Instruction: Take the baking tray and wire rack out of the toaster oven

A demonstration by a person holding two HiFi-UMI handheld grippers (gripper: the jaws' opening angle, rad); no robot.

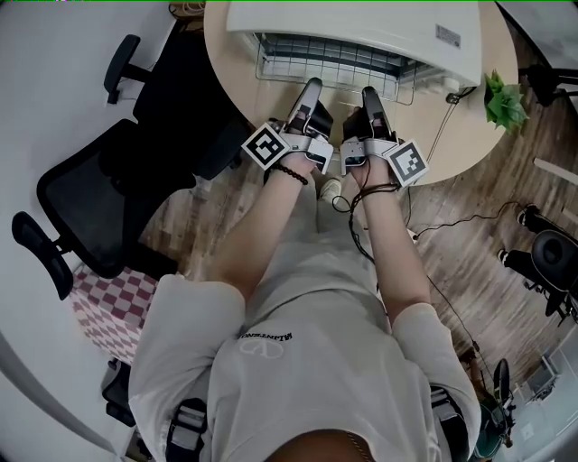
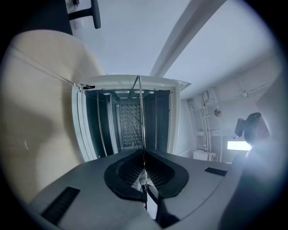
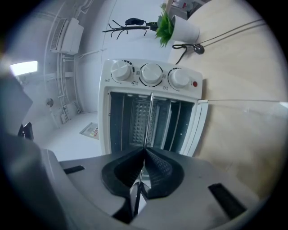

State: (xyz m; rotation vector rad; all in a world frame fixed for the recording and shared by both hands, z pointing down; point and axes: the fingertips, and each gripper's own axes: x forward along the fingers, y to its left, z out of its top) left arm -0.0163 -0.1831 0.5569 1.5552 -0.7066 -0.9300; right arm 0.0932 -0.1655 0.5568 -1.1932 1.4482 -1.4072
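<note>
Holding the wire rack point(image 1: 334, 63) by its front edge, I have the left gripper point(image 1: 312, 86) and the right gripper point(image 1: 368, 92) both pinched almost shut on its thin wire. The rack juts from the toaster oven point(image 1: 361, 20) over the table point(image 1: 228, 63). I judge it light, stiff and slick, so two spaced grips on the front rail should keep it level. I can't make out the baking tray.

Potted plant point(image 1: 504, 101) on table point(image 1: 226, 63); office chair point(image 1: 99, 194) beside.

Bright, even light; fisheye edges dark and blurred.
</note>
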